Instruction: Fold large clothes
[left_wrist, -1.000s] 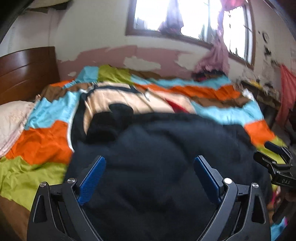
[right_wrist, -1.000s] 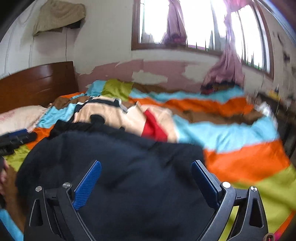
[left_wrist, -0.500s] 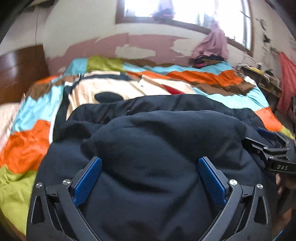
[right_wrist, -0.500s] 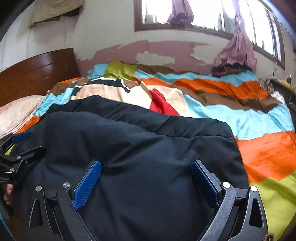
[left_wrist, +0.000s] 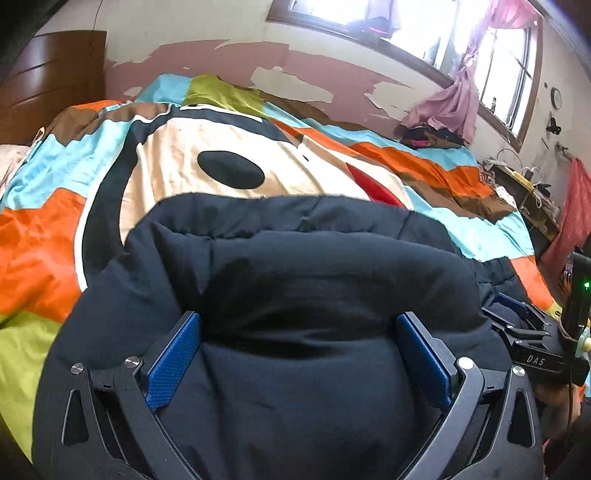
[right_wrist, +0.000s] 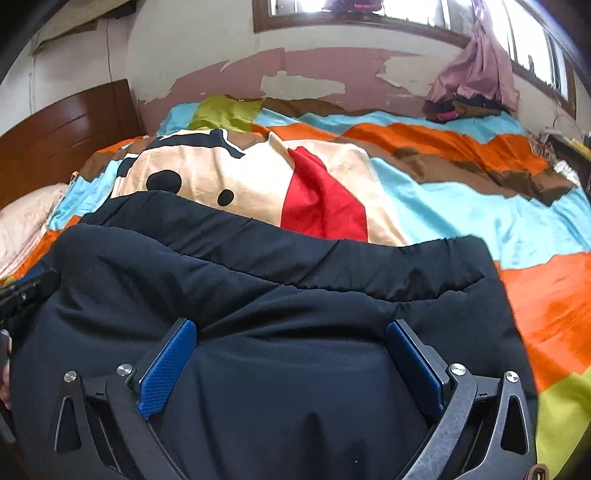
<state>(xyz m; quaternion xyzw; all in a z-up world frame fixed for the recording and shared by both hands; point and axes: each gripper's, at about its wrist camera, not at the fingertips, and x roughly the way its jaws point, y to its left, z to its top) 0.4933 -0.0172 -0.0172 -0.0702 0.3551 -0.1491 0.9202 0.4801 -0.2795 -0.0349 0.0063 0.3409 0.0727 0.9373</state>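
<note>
Two grippers, left gripper and right gripper, hover with fingers spread wide and released over the black padded coat, which lies doubled over on the striped bed; one fold appears laid, further folds seemingly outstanding.

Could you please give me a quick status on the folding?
Left gripper and right gripper open. Black padded coat folded over on striped bedspread. Nothing in the way.
</note>
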